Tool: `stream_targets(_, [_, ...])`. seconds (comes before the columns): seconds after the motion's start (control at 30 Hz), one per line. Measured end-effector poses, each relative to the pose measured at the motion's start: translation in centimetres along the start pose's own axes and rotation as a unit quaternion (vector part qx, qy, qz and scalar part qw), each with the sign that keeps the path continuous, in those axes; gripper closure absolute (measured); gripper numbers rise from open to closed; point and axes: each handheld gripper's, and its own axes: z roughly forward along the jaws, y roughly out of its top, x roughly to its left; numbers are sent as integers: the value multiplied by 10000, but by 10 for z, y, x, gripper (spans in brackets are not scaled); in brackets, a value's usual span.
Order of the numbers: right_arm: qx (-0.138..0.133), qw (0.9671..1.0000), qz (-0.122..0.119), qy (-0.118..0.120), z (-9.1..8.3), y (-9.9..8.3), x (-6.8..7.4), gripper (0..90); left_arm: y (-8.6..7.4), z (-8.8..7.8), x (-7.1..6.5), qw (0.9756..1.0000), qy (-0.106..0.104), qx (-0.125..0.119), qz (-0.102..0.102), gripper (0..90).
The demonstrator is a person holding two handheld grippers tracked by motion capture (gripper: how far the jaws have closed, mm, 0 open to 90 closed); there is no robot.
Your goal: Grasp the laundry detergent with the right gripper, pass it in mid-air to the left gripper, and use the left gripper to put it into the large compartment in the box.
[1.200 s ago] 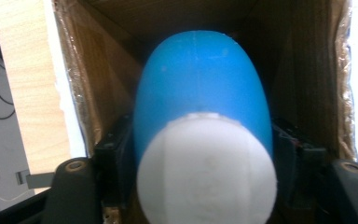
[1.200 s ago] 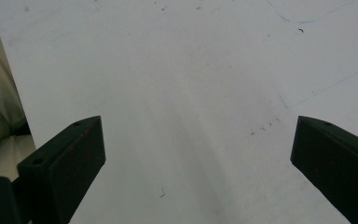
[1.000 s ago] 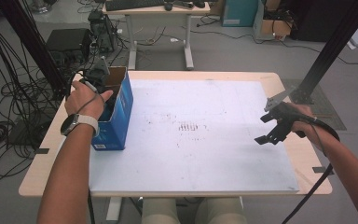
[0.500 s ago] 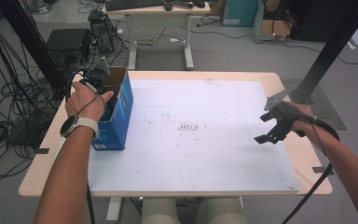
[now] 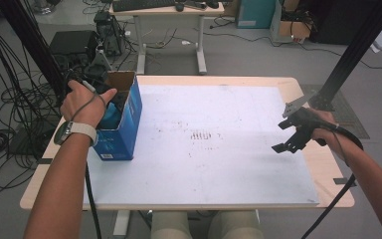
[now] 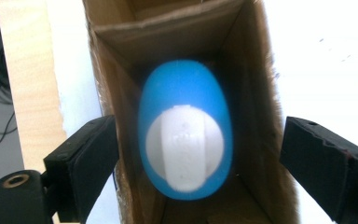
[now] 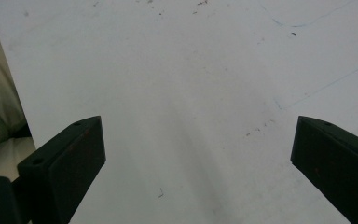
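Note:
A blue cardboard box (image 5: 122,134) stands open-topped at the left edge of the white board (image 5: 219,164). Down inside the box (image 6: 251,93) sits a blue bottle (image 6: 184,135) with a white cap, seen end-on and blurred. My left gripper (image 5: 118,103) hangs over the box's mouth, mostly hidden by the hand. Its jaws have just been opening, and the left gripper (image 6: 200,140) now stands open, its pads well clear of the bottle below. My right gripper (image 5: 278,136) hovers open over the board's right side, with nothing between the fingers of the right gripper (image 7: 198,149).
The white board covers most of the wooden table (image 5: 323,164). Faint dark marks (image 5: 201,134) dot its middle. Cables and equipment (image 5: 74,45) crowd the floor to the left, and a desk (image 5: 169,10) stands behind.
The left hand has lifted slightly over the box's opening. The right hand and its gripper have kept still.

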Motion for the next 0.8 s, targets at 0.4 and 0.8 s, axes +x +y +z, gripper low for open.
stream_targets(0.4, [-23, 10000, -12, -49, -8, 1, 1, 30, 5, -47, -13, 9970, -321, -447, 538, 98])
stream_targets(0.8, [-123, 9997, -189, -85, -13, 5, -1, 30, 3, -88, -46, 9834, -476, -609, 1641, 87])
